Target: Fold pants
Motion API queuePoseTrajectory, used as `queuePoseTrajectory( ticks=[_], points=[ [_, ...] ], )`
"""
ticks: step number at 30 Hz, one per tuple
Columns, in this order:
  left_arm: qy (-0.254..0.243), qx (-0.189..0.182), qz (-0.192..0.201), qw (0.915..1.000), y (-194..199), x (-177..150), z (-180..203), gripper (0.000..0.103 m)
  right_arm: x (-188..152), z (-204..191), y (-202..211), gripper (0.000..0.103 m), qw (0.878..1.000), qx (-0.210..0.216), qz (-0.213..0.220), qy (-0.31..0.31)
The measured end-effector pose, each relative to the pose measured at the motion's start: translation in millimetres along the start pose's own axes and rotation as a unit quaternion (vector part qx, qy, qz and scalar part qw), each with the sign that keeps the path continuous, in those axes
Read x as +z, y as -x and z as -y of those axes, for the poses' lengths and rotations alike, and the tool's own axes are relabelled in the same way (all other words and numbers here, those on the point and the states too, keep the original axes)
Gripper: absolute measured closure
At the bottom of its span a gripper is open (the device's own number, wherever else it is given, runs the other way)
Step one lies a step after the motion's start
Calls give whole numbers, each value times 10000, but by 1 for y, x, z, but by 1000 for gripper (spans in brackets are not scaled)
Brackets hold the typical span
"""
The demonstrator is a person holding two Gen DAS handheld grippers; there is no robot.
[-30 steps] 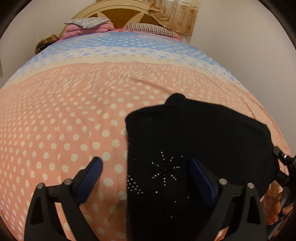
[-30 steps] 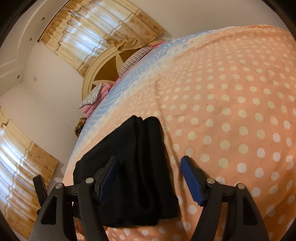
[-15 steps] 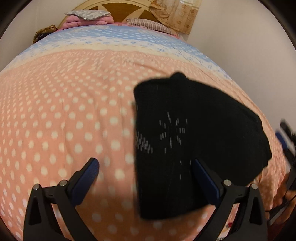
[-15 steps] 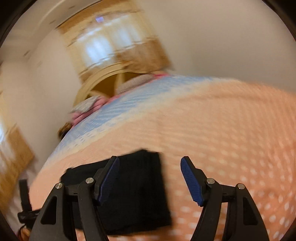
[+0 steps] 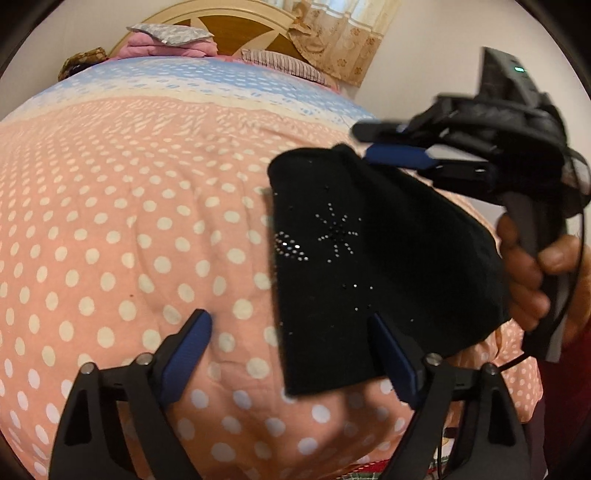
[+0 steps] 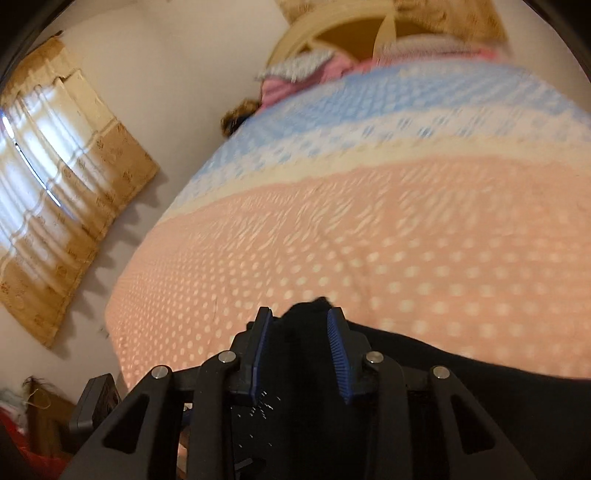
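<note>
The folded black pants (image 5: 369, 266), with a rhinestone star on top, lie on the peach polka-dot bedspread (image 5: 129, 221). My left gripper (image 5: 291, 354) hovers at their near left corner. Its jaws are closing, the pads are still apart, and the pants' edge lies between them untouched. My right gripper (image 5: 364, 142), held by a hand (image 5: 524, 266), reaches in from the right to the far corner. In the right wrist view its jaws are closing, and black fabric of the pants (image 6: 480, 387) bunches between the blue pads of that gripper (image 6: 299, 350).
A wooden headboard (image 5: 229, 33), pink bedding (image 5: 166, 44) and a striped pillow (image 5: 280, 62) lie at the bed's far end. Curtains (image 6: 55, 166) hang on the wall left of the bed. The bed's near edge runs just below my left gripper.
The right gripper swung from the pants' side round to their far corner, narrowed on the fabric, and now shows in the left wrist view. The left gripper's jaws narrowed a little.
</note>
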State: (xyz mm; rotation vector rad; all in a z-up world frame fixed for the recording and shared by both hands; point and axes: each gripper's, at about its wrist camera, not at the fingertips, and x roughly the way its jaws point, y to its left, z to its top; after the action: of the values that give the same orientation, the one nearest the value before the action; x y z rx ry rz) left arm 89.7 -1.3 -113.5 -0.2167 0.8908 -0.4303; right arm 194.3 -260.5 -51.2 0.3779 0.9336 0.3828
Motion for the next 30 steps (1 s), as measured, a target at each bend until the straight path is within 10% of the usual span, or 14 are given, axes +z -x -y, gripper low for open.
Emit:
queuePoseTrajectory(
  ticks=[13, 24, 30],
  points=[
    [-21, 263, 274, 9993, 16, -14, -4, 43, -7, -14, -59, 90, 9837, -1467, -459, 929],
    [-377, 476, 414, 9973, 31, -15, 6, 31, -15, -22, 4, 89, 9945, -539, 748, 500],
    [-364, 486, 674, 9959, 39, 6, 4, 25, -66, 15, 108, 37, 9760, -1070, 1883, -209]
  ],
)
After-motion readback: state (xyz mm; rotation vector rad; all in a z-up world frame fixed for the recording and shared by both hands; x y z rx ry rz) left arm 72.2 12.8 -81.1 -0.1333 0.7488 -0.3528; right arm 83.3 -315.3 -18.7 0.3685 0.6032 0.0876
